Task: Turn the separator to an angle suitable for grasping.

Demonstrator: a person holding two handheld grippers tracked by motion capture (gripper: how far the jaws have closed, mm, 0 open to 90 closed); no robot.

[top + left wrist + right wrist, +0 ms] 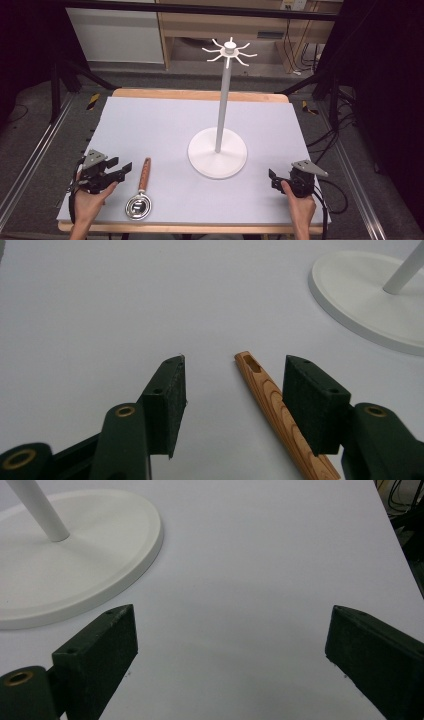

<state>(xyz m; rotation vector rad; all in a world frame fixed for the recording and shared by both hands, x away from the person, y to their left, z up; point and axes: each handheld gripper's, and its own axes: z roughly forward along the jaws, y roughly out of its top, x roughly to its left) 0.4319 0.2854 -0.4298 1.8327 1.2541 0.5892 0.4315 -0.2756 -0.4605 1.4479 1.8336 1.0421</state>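
1. The left gripper [120, 171] sits at the table's near left; its jaws are partly open and hold nothing.
2. Just right of it lies the strainer [140, 196]; its wooden handle [272, 402] is between the jaws, not pinched; it looks light, stiff, a bit slippery at the shiny metal bowl; grab the handle.
3. The white stand [218, 152] is round, smooth, hard.
4. The right gripper [272, 180] is wide open, empty.

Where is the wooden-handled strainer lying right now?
In the high view, the strainer lies front-left on the table, between the open left claw and the white stand.
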